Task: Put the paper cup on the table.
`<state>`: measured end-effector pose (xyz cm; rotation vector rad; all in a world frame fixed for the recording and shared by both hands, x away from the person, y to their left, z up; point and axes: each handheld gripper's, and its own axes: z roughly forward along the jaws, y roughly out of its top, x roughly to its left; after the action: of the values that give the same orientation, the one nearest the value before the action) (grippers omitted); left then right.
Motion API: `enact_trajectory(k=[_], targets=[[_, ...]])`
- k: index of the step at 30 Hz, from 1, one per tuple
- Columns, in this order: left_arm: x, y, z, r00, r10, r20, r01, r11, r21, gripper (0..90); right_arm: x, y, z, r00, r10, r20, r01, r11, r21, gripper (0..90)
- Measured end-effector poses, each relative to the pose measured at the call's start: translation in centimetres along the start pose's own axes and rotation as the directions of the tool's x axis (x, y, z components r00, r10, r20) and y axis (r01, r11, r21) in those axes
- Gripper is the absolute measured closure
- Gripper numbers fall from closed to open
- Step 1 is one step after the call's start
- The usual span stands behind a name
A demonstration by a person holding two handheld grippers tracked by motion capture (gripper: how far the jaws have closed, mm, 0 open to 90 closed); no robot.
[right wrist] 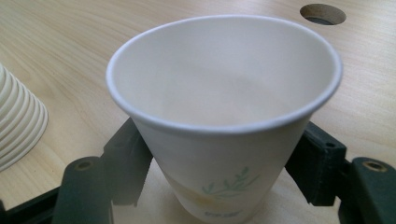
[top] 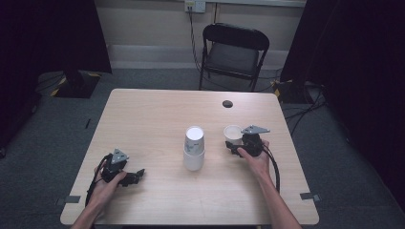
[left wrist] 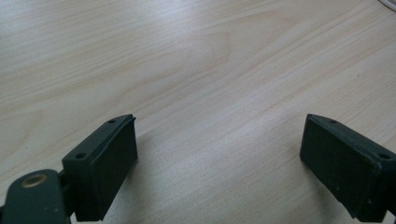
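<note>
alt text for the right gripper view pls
An upright white paper cup with a small green leaf print sits gripped between the right claw's two black jaws. It stands on a pale wooden table, with a stack of upturned cups at left.

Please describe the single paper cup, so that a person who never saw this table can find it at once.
Start at the wooden table and find the stack of upside-down cups near its middle. To the right of it, between the right tongs, stands the single paper cup. Unlike the stack, it is one cup with its mouth up, empty, with a green leaf print low on its side.
</note>
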<state>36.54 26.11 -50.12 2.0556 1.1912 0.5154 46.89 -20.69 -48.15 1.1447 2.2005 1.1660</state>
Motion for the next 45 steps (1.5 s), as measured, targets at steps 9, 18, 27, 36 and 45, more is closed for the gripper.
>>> enact_trajectory(k=[9,18,27,36,45], targets=[[0.0,0.0,0.0,1.0,0.0,-0.001,0.0,1.0,0.001,10.5,-0.1,-0.8,-0.5,0.9999,0.014,0.008,-0.014,1.0,0.011,30.0],[0.0,0.0,0.0,1.0,-0.006,-0.001,0.006,1.0,-0.001,10.0,-0.2,-1.0,-0.2,0.9991,0.04,-0.012,-0.039,0.998,0.053,16.8],[0.0,0.0,0.0,1.0,-0.006,-0.002,0.006,1.0,0.001,9.9,-0.3,-0.9,-1.1,0.9971,0.075,0.0,-0.075,0.997,0.035,14.1],[0.0,0.0,0.0,1.0,-0.007,-0.003,0.007,1.0,0.001,9.6,-0.5,-1.3,-3.1,0.996,0.089,0.005,-0.089,0.995,0.052,14.4],[0.0,0.0,0.0,1.0,-0.008,-0.003,0.008,1.0,0.0,9.6,-0.4,-2.6,-6.0,0.9942,0.106,0.016,-0.107,0.993,0.055,14.2]])
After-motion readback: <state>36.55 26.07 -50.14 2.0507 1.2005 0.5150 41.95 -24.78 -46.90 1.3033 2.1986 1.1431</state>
